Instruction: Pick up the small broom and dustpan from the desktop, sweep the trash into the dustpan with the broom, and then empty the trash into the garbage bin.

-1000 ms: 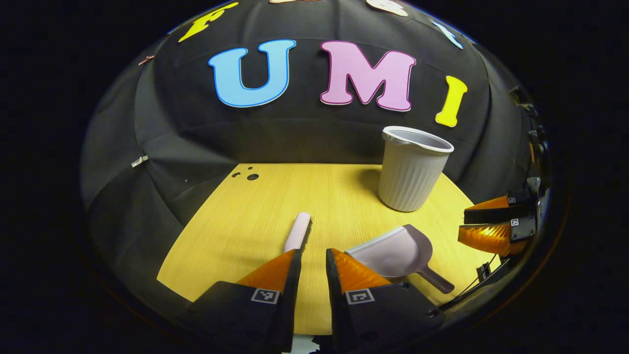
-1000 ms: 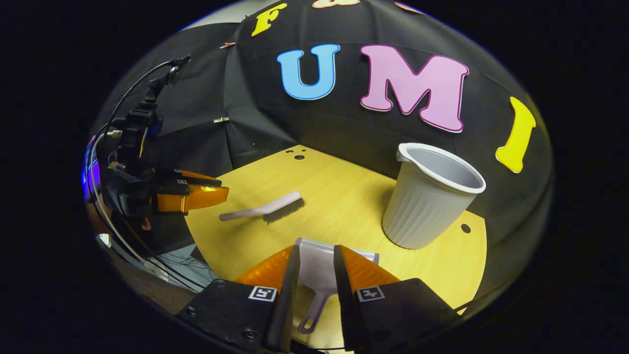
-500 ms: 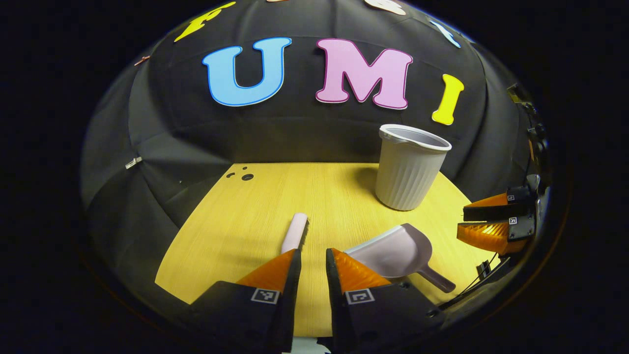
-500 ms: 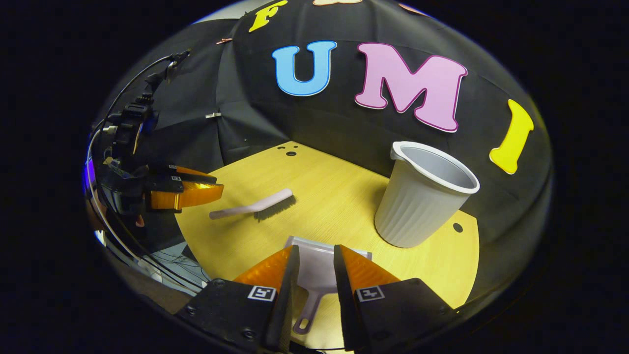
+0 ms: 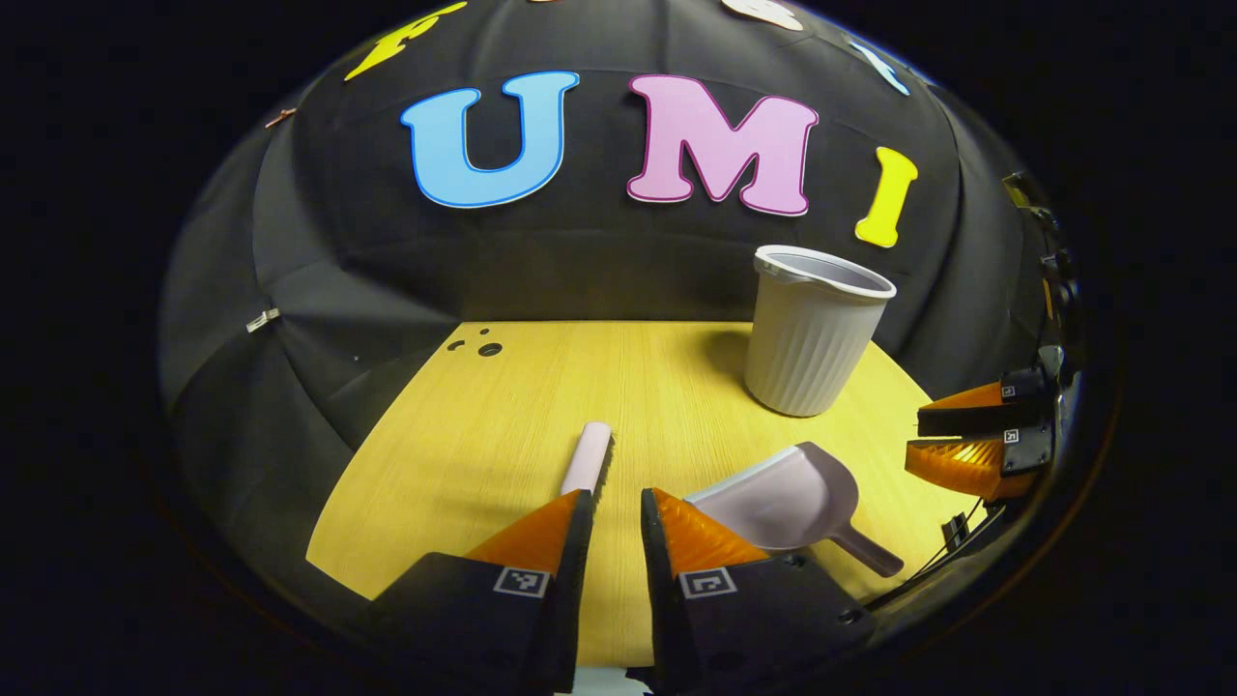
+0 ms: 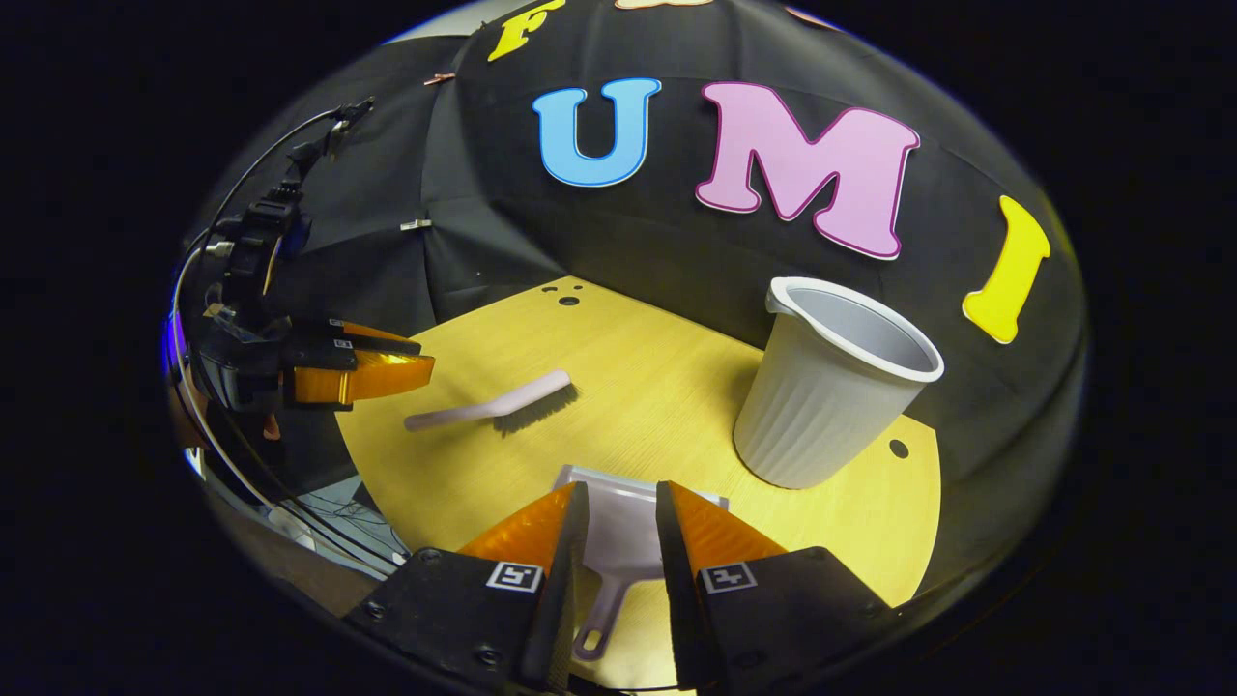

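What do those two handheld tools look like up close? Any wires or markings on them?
The left gripper and right gripper each have a blocky black body ending in two wedge-shaped fingers with ribbed inner faces. A small square black-and-white marker sits at each finger's base. Dark cables trail behind the left gripper.

Left hand-held gripper (image 5: 611,503), lower centre of the left gripper view: two wedge-shaped ribbed fingers on black housings, each bearing a small square black-and-white marker. Right hand-held gripper (image 6: 613,498), lower centre of the right gripper view: matching build, round screws (image 6: 480,656) in the housing. Black cables (image 6: 246,184) trail at upper left.
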`<state>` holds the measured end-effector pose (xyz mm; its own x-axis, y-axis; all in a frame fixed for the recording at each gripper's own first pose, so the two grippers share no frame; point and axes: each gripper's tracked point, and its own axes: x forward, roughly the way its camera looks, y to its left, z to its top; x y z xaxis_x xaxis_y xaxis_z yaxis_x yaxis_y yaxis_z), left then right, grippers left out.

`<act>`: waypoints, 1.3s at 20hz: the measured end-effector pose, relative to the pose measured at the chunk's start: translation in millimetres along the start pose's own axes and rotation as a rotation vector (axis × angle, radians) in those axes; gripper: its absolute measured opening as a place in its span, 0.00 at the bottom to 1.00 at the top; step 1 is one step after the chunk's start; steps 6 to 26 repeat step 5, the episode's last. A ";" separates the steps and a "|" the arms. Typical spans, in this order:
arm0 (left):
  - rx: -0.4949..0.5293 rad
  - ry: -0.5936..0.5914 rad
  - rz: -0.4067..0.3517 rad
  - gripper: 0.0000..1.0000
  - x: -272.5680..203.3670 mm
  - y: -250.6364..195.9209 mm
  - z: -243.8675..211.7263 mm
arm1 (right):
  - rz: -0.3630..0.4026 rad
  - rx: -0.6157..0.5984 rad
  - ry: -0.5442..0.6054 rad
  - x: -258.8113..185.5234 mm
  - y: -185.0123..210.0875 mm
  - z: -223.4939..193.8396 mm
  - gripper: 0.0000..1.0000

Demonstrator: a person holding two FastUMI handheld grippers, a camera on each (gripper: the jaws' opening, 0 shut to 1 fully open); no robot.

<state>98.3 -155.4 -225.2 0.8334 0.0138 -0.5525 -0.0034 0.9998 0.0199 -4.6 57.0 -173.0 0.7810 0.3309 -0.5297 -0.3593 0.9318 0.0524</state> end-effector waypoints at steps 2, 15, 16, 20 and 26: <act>0.000 0.003 0.003 0.34 -1.8 -0.7 -1.5 | 0.002 0.000 0.003 0.8 -1.0 0.3 0.45; -0.005 0.003 0.003 0.31 -1.6 -1.1 -3.2 | 0.005 -0.007 0.008 2.5 -1.1 -1.3 0.44; -0.005 0.003 0.003 0.31 -1.6 -1.1 -3.2 | 0.005 -0.007 0.008 2.5 -1.1 -1.3 0.44; -0.005 0.003 0.003 0.31 -1.6 -1.1 -3.2 | 0.005 -0.007 0.008 2.5 -1.1 -1.3 0.44; -0.005 0.003 0.003 0.31 -1.6 -1.1 -3.2 | 0.005 -0.007 0.008 2.5 -1.1 -1.3 0.44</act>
